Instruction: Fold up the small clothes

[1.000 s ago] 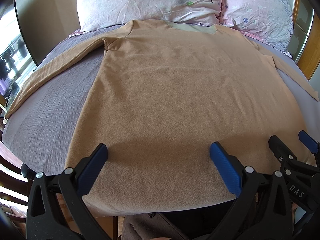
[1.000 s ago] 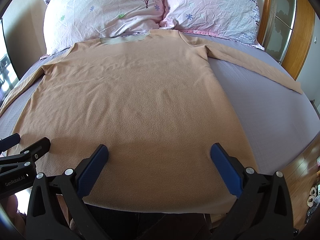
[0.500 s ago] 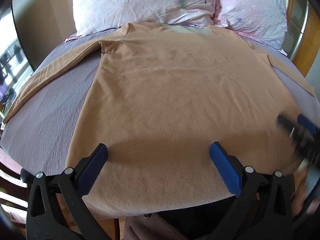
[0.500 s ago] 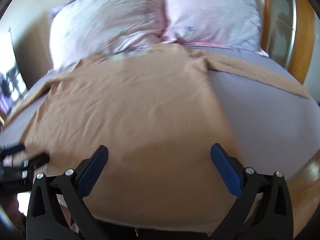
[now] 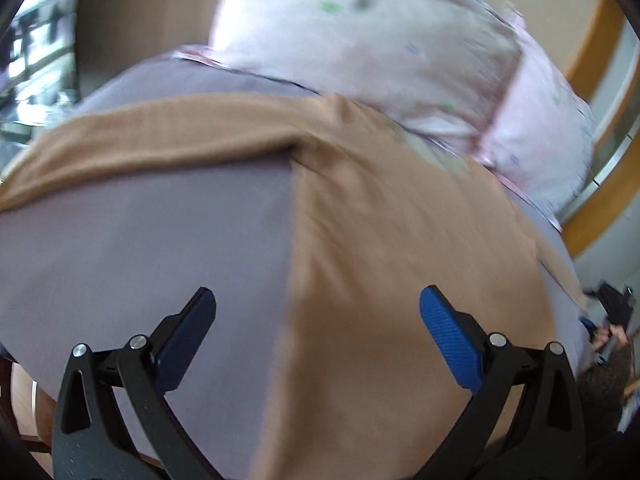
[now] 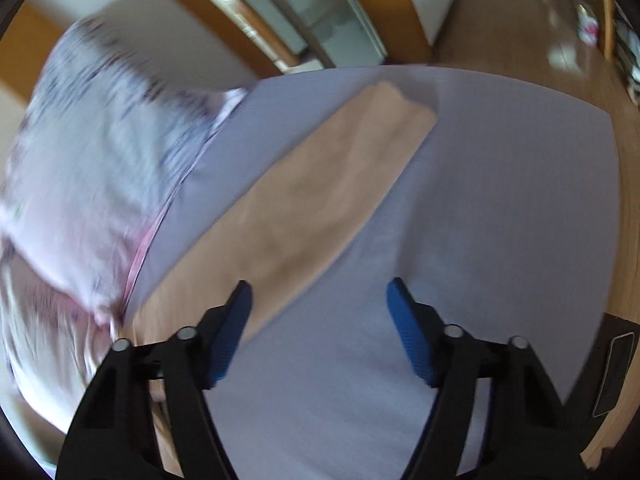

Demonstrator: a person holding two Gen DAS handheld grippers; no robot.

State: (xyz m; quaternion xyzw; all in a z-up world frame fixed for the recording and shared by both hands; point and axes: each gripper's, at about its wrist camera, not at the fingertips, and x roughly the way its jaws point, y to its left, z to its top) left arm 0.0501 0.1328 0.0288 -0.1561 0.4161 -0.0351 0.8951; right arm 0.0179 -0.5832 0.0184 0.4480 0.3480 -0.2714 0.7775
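Both grippers empty, jaws spread wide. Left gripper [image 5: 316,316] hovers over the side edge of the tan shirt [image 5: 400,280]: its left pad sits above bare bed sheet [image 5: 140,260], its right pad above the shirt body. Shirt lies flat on the bed, collar toward the pillows [image 5: 380,48], left sleeve [image 5: 160,136] stretched out sideways. Right gripper [image 6: 318,308] hangs over the sheet just beside the right sleeve [image 6: 320,200]; its left pad overlaps the sleeve edge, contact unclear. Fabric is soft, matte, fleece-like; sleeve is a long flat strip with a square cuff. Sheet is smooth lilac-grey. Frames motion-blurred.
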